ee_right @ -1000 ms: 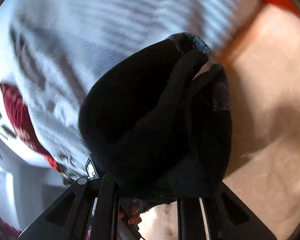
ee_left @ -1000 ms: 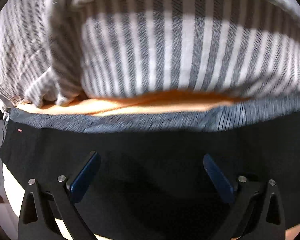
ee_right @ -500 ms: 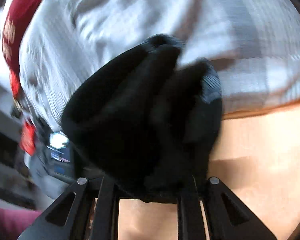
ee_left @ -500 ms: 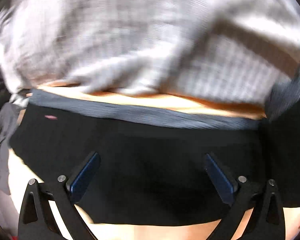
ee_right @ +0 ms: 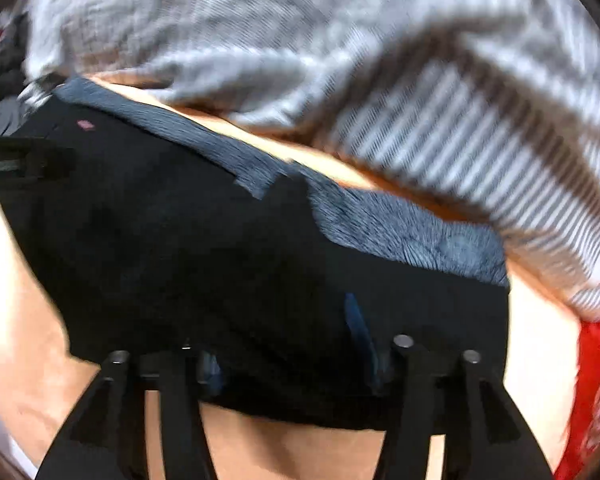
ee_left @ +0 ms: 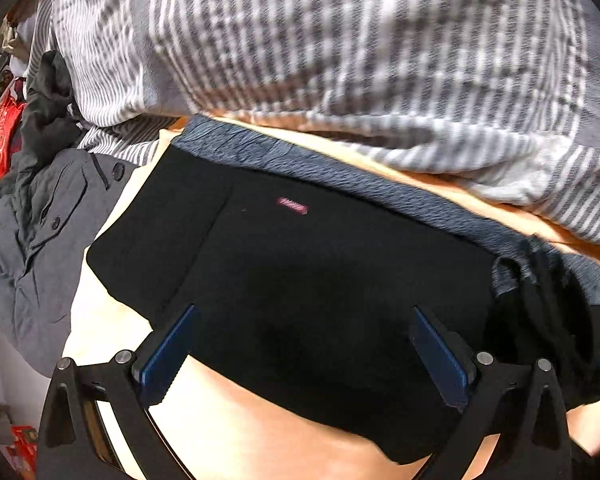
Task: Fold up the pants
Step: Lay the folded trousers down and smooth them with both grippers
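Now left hand-held gripper (ee_left: 300, 344) gapes above pants (ee_left: 320, 280).

motion blur smears the right wrist view; the right gripper (ee_right: 288, 344) fingers (ee_right: 358, 328) sink into the black pants (ee_right: 220, 240), their grip unreadable.

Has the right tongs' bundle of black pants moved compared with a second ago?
Yes. The black pants have come down out of the right tongs onto the tan surface, lying spread below the striped bedding.
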### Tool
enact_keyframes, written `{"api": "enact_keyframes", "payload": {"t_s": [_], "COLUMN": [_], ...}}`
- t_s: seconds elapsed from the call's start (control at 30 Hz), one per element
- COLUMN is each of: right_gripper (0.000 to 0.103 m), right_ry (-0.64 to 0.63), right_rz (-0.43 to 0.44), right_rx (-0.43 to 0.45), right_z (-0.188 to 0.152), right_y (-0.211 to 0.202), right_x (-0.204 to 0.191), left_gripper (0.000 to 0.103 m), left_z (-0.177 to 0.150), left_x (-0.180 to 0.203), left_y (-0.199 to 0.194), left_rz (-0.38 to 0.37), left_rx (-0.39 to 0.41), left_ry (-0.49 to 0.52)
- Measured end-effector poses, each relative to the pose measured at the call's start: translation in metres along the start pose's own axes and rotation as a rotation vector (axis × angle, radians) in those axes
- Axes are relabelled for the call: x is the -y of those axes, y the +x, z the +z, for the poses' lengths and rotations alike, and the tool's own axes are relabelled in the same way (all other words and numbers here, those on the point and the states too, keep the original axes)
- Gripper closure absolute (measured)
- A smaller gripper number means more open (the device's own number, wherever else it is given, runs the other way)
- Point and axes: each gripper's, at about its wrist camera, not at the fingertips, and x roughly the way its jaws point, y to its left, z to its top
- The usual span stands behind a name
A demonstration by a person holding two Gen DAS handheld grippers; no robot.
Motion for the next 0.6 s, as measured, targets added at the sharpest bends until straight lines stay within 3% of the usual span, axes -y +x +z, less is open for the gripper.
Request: {"api": "enact_keyframes", "payload": {"t_s": [0.1, 0.2, 0.27, 0.3, 0.37, 0.47, 0.5, 0.6], "right_gripper": [0.043, 0.043, 0.043, 0.043, 0.043, 0.043, 0.043, 0.043], "right_ry": [-0.099, -0.058, 0.054, 0.162, 0.356, 0.557, 0.613, 0.741], "right_rz": [0.033, 0.112, 0.122, 0.171, 0.328, 0.585, 0.634, 0.723], "right_rx": [0.089, 0.116, 0.071, 0.038, -0.017, -0.095, -0.105, -0.130], "right_z": [-0.006, -0.027, -0.041, -0.044, -0.048, -0.057, -0.062, -0.073], "right_y": [-0.036, -0.060, -0.060, -0.057, -0.046, -0.028, -0.022, -0.002], "right_x": [-0.023, 0.015, 0.056, 0.080, 0.115, 0.136, 0.138, 0.134], "left_gripper": [0.000, 0.000, 0.000, 0.000, 0.000, 0.000, 0.000, 0.024], "left_z": [0.002, 0.005, 0.008, 0.009, 0.009, 0.008, 0.008, 0.013], "left_x": [0.002, 0.022, 0.037, 0.047, 0.064, 0.080, 0.082, 0.088], "left_y": [-0.003, -0.013, -0.020, -0.023, -0.026, -0.023, -0.020, 0.001], "left_rz": [-0.019, -0.070, -0.109, -0.129, -0.157, -0.198, -0.194, -0.158], "left_rx": [-0.010, -0.009, 0.004, 0.017, 0.029, 0.019, 0.022, -0.008], "left_ry": [0.014, 0.058, 0.106, 0.136, 0.184, 0.216, 0.221, 0.254]}}
